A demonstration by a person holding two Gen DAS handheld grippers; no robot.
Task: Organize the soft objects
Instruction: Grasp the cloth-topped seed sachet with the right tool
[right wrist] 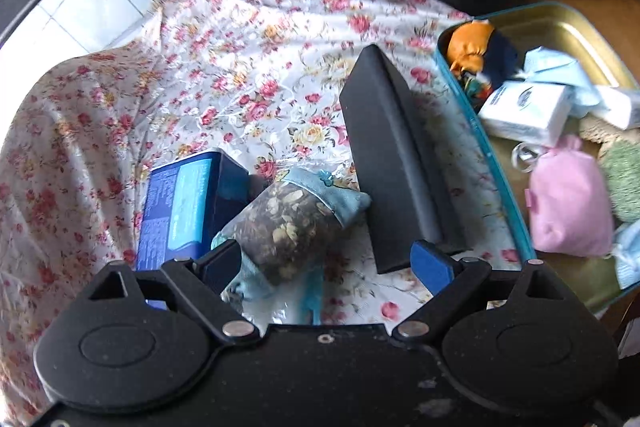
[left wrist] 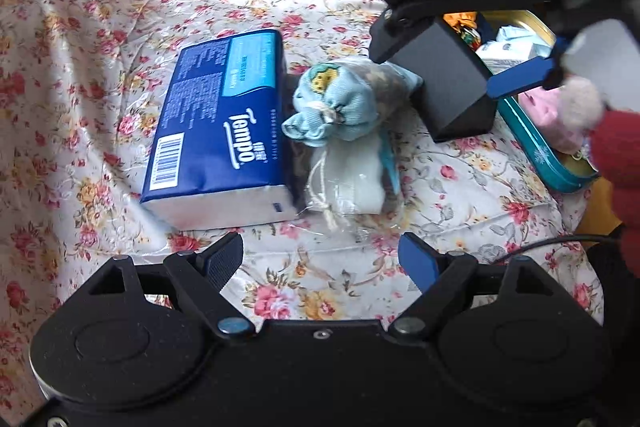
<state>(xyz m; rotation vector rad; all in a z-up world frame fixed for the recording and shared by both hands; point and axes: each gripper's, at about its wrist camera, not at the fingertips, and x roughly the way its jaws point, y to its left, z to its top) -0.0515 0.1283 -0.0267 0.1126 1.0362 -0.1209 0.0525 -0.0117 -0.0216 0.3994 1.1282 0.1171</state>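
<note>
On the floral cloth [left wrist: 100, 75] a light blue drawstring sachet [left wrist: 336, 103], partly filled with dried flowers, rests on a white pouch in clear wrap [left wrist: 344, 183]. A blue Tempo tissue pack [left wrist: 216, 131] lies just left of them. My left gripper [left wrist: 320, 259] hangs open in front of the pile, nothing between its fingers. My right gripper [left wrist: 440, 65] comes in from the upper right. In the right wrist view the right gripper [right wrist: 328, 263] is open above the sachet [right wrist: 292, 223], whose lower end sits between the jaws without the pads pressing on it.
A black box [right wrist: 396, 163] lies right of the sachet, its near end by my blue fingertip [right wrist: 432, 263]. A teal tin with a gold inside [right wrist: 560, 27] at the right holds an orange pouch [right wrist: 468, 47], white tissue packs [right wrist: 524, 115] and a pink pouch [right wrist: 568, 203]. A red sleeve [left wrist: 616, 155] shows at the right.
</note>
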